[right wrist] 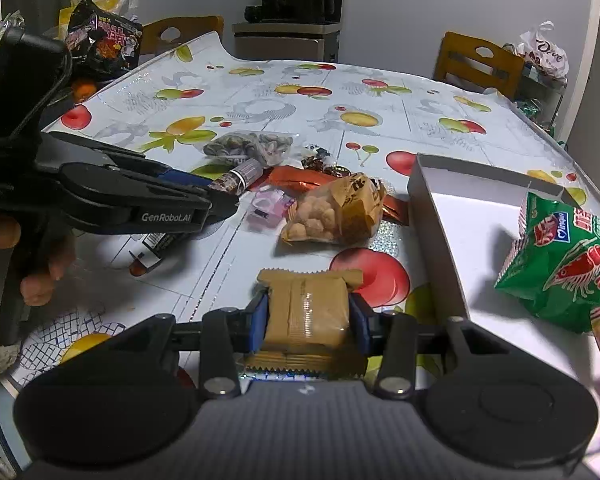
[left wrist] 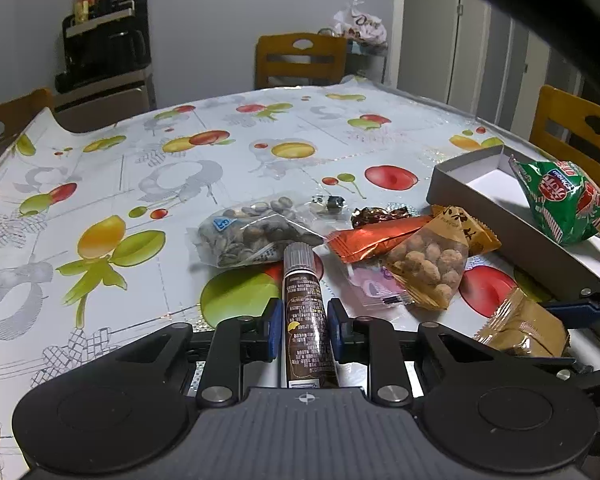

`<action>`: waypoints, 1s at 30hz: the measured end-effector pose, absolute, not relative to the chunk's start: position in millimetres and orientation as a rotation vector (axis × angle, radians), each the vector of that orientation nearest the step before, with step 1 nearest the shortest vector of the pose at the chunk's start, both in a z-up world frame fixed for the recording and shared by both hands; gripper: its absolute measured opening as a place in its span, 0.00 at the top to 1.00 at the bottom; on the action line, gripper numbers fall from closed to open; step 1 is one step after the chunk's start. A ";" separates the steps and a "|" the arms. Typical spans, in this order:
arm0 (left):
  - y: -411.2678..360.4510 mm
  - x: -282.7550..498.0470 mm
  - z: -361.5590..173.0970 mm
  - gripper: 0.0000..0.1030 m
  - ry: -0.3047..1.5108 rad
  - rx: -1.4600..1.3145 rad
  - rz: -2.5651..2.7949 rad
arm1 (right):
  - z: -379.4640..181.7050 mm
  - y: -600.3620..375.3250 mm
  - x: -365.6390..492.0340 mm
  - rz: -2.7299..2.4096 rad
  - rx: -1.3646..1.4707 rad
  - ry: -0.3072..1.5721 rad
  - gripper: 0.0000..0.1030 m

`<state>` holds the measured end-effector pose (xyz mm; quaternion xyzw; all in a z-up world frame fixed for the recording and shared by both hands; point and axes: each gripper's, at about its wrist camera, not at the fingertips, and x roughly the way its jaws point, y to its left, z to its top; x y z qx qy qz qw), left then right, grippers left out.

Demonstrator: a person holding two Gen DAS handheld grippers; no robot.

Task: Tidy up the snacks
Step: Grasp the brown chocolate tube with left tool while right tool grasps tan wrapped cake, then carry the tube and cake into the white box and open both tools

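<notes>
My left gripper (left wrist: 305, 328) is shut on a slim brown stick packet (left wrist: 305, 304) that points away from me over the fruit-print tablecloth. The right wrist view shows this gripper (right wrist: 220, 196) from the side, with the packet's striped end (right wrist: 240, 176) poking out. Between the blue pads of my right gripper (right wrist: 308, 320), which is shut, sits a tan biscuit pack (right wrist: 308, 316). That pack (left wrist: 520, 328) is also at the lower right of the left wrist view. A grey open box (right wrist: 436, 220) stands to the right and holds a green shrimp-chip bag (right wrist: 564, 268).
Loose snacks lie ahead: a seed bag (left wrist: 252, 232), an orange wrapper (left wrist: 376, 236), a coated-peanut bag (left wrist: 432, 260), a pink packet (left wrist: 376, 284) and a dark candy (left wrist: 376, 214). Wooden chairs (left wrist: 300, 60) ring the table. A hand (right wrist: 40, 280) holds the left gripper's handle.
</notes>
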<state>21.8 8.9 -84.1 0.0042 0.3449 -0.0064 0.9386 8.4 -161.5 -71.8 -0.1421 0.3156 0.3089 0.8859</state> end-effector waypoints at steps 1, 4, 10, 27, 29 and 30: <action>9.4 20.9 -83.6 0.75 0.703 0.009 -0.011 | -71.1 -162.1 7.8 0.643 -0.295 0.655 0.59; 10.6 15.6 -79.8 0.75 0.692 0.013 -0.005 | -69.1 -162.8 7.6 0.645 -0.291 0.648 0.59; 12.3 -0.6 -62.0 0.75 0.639 0.032 0.005 | -62.6 -165.2 5.2 0.654 -0.279 0.628 0.59; -21.3 -9.3 -13.8 0.76 0.555 0.071 -0.057 | -21.9 -199.0 -15.7 0.641 -0.236 0.508 0.59; -27.3 -8.1 -10.5 0.76 0.549 0.073 -0.071 | -17.9 -209.7 -16.8 0.627 -0.226 0.501 0.59; -31.1 -8.6 -9.0 0.76 0.545 0.074 -0.079 | -16.1 -214.8 -17.9 0.618 -0.222 0.496 0.59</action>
